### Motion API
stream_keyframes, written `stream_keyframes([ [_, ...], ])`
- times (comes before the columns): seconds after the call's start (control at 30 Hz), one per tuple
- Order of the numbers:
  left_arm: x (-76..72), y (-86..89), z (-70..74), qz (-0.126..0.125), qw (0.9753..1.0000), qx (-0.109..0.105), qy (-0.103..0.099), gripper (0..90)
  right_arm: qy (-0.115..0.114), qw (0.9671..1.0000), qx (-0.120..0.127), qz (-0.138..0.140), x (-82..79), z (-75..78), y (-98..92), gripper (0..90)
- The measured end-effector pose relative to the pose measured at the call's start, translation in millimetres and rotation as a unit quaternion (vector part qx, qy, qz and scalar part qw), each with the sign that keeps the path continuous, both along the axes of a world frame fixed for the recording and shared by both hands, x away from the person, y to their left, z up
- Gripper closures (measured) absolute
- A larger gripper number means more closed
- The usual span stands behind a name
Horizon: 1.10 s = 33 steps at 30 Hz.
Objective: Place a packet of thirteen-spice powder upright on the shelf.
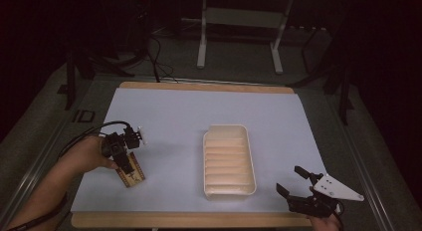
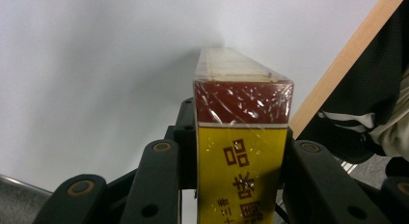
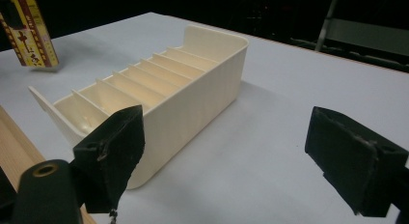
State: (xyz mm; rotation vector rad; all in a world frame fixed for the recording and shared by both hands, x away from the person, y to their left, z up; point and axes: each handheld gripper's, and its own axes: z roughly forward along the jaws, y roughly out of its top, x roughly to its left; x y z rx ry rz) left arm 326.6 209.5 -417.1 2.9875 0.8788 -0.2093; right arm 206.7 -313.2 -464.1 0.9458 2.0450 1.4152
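Table (image 1: 164, 109): pale sheet over a wooden board, the board's edge showing near and far; dark floor and frame legs beyond.
Tray (image 1: 249, 166): cream plastic, long and narrow, with cross ribs making a row of slots; it stands right of centre on the sheet, and every slot looks empty.
Right gripper (image 1: 294, 182): at the near right corner of the sheet, just right of the tray's near end; jaws spread wide with nothing between them. Its own view looks along the tray (image 3: 202, 89) from the near end.
Left gripper (image 1: 128, 164): at the left of the sheet, well apart from the tray; jaws pinching the box by its two broad faces.
Box (image 2: 241, 151): slim, film-wrapped, yellow with a dark red band and printed characters. It appears to hang just above the sheet, though whether the far end touches cannot be told.
Step in hand, as judged: box picked up, not yet carried to the tray.
Next move calls for: carrying the box rightward, turning it edge-on to the ribs, and lowering it into one slot; the free gripper is placed to steady the tray.
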Motion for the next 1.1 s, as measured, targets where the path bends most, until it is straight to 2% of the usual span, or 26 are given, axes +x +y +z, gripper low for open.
stream_keyframes([
  [0.17,4.0,-8.0,5.3,-0.027,0.9995,-0.012,-0.006,68.3,-0.005,1.0000,-0.005,-0.002,-0.4,-0.1,0.4,13.9],
  [0.23,5.4,-11.3,8.6,-0.034,0.9992,-0.022,-0.006,68.3,-0.006,1.0000,-0.006,-0.003,-0.5,0.0,0.7,13.9],
  [0.4,10.6,-20.6,17.3,-0.050,0.9982,-0.030,-0.009,68.3,-0.008,0.9999,-0.009,-0.004,-0.5,-0.1,0.8,14.0],
  [0.6,17.3,-32.4,23.7,-0.069,0.9971,-0.032,-0.009,68.3,-0.009,0.9999,-0.011,-0.002,-0.6,-0.3,1.4,14.0],
  [0.83,27.1,-49.1,30.0,-0.080,0.9959,-0.035,-0.024,68.3,-0.011,0.9999,-0.012,-0.002,-1.1,-0.2,1.5,14.0],
  [1.1,38.0,-68.1,40.0,-0.094,0.9947,-0.029,-0.030,68.3,-0.010,0.9999,-0.013,-0.001,-0.8,-0.5,1.7,14.0],
])
